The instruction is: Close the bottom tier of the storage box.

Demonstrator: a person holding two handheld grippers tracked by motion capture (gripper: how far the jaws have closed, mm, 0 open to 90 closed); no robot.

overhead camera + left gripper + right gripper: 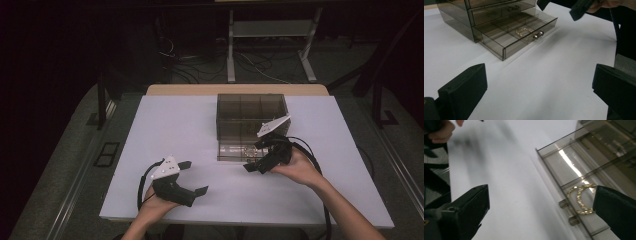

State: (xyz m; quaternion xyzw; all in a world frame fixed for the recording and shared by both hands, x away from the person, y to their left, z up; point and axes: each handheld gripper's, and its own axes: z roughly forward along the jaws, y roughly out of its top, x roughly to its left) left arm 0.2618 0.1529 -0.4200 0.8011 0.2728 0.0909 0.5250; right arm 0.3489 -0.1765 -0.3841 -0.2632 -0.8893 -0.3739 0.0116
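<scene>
Gold hoop earrings lie in a front compartment of the pulled-out bottom drawer of a smoky clear drawer box on the white table, just behind the drawer's two small knobs. Right gripper hovers at the drawer front, jaws spread wide and empty, the earrings just beyond one jaw tip. Left gripper rests well apart toward the near edge, jaws likewise wide and empty. By position, the right hand is nearer, and a push on the drawer front seems the likely coming move.
</scene>
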